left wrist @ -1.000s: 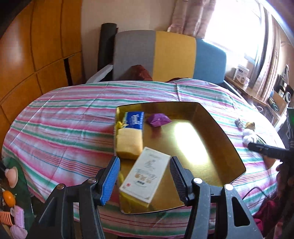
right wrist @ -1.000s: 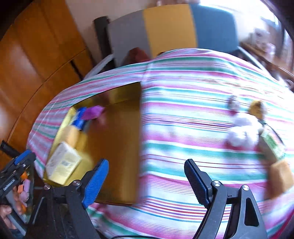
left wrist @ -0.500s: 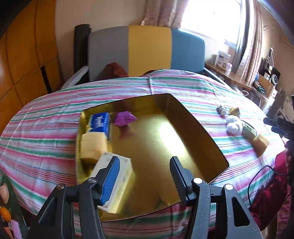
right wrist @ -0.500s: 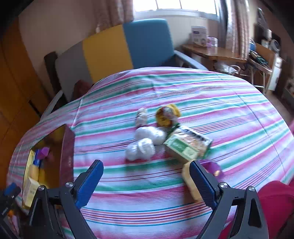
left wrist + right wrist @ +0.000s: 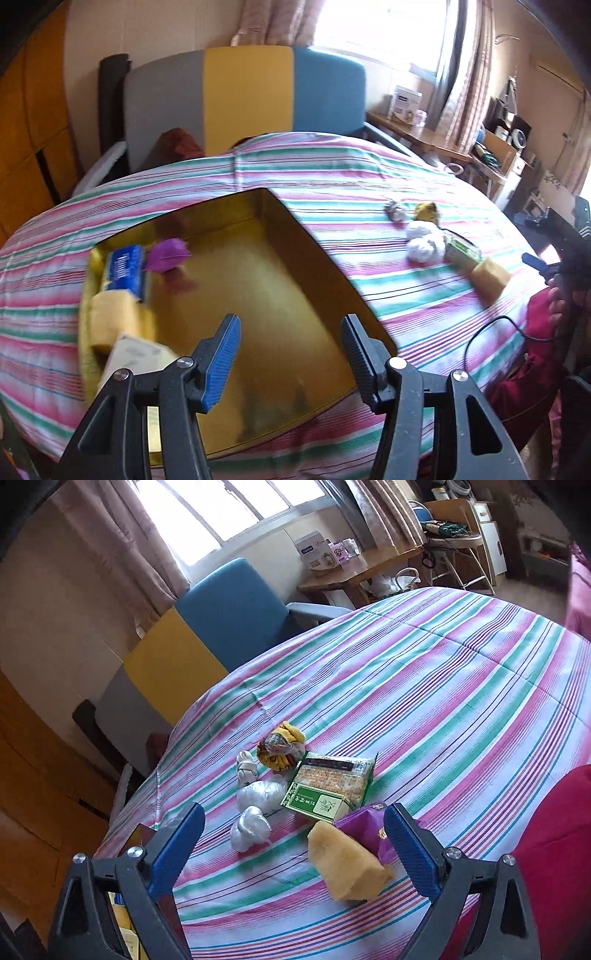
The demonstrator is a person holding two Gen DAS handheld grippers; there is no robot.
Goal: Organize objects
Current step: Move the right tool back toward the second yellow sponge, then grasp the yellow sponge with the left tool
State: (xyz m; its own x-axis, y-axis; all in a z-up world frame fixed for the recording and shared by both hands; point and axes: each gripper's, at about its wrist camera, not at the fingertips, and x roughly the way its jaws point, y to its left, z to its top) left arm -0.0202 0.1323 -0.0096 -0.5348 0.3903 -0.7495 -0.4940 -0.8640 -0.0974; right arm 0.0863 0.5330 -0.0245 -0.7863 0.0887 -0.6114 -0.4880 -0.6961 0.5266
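The left gripper (image 5: 290, 352) hangs with jaws spread and empty over the shiny golden rectangular tray (image 5: 321, 254); the right gripper (image 5: 295, 843) has its jaws opening, nothing between them, above the yellow sponge block (image 5: 347, 867) near the table's edge.

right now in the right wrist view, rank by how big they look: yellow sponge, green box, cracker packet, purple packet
1. yellow sponge, though it lies nearest the camera, so this is unsure
2. cracker packet and green box look about alike; not ranked
3. purple packet, partly hidden behind the sponge
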